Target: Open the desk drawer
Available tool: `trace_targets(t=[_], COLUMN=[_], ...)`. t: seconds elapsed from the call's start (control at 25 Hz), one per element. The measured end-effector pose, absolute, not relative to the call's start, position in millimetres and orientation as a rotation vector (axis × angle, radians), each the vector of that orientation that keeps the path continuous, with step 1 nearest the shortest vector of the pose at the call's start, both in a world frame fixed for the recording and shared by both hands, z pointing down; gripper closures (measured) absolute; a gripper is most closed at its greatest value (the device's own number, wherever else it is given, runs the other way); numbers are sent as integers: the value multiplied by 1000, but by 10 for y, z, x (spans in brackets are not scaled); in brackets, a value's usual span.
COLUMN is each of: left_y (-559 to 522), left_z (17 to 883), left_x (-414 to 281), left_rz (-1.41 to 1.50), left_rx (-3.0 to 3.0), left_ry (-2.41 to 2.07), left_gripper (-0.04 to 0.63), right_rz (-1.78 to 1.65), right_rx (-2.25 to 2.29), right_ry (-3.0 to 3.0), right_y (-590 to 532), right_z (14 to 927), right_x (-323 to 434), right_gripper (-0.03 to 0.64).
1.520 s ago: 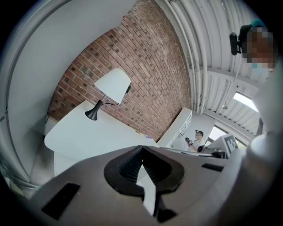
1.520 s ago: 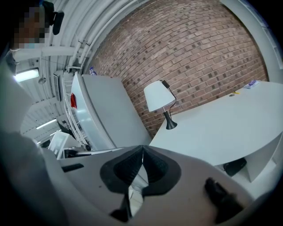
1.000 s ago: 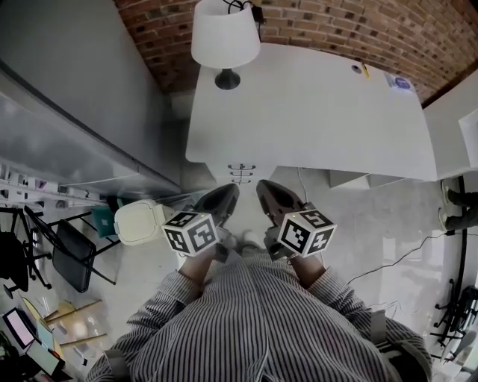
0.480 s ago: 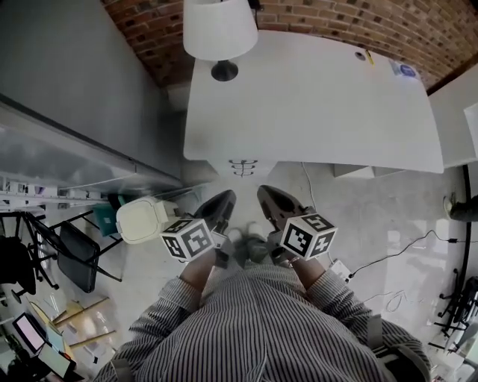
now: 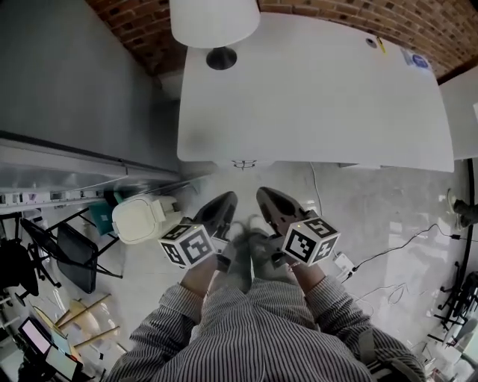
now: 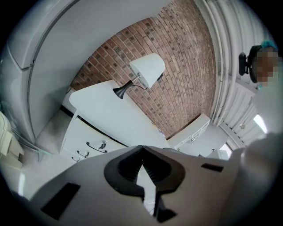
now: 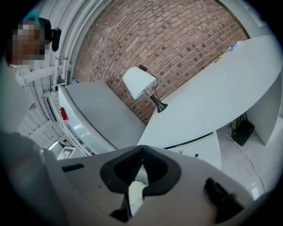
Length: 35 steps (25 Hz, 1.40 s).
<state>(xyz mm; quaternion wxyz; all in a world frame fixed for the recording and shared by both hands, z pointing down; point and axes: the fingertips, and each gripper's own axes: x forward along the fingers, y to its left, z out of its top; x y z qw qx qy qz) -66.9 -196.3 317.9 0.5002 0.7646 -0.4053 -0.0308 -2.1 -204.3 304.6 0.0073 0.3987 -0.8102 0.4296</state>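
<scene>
Two grippers, the left gripper and right gripper, hang side by side, jaws pressed together on nothing, before the white desk with its drawers shut.

The head view looks steeply down from above the person's striped shirt. It takes in the whole top of the white rectangular desk, the white-shaded table lamp at its far left corner, and the red brick wall behind. The left hand-held gripper and the right hand-held gripper show near the desk's front edge, each carrying a camera. Both gripper views sit low before the desk, rolled sideways. They look along their jaws and upward at that same desk, lamp and wall. The left gripper view also catches the white drawer fronts from fairly near.
</scene>
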Motion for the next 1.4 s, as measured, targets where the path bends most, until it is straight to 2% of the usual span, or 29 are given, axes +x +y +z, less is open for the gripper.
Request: trace_targets(t=[1.4], left_y=[-2145], left_z=[5577], left_x=[-852], left_rz=[-157], left_rx=[1613], left_ry=[-987], left_gripper=[584], right_rz=[1735], right_rx=[1367], right_ry=[-2354], right_y=[-2118], right_z=[5406], right_x=[-102], right_gripper=[600])
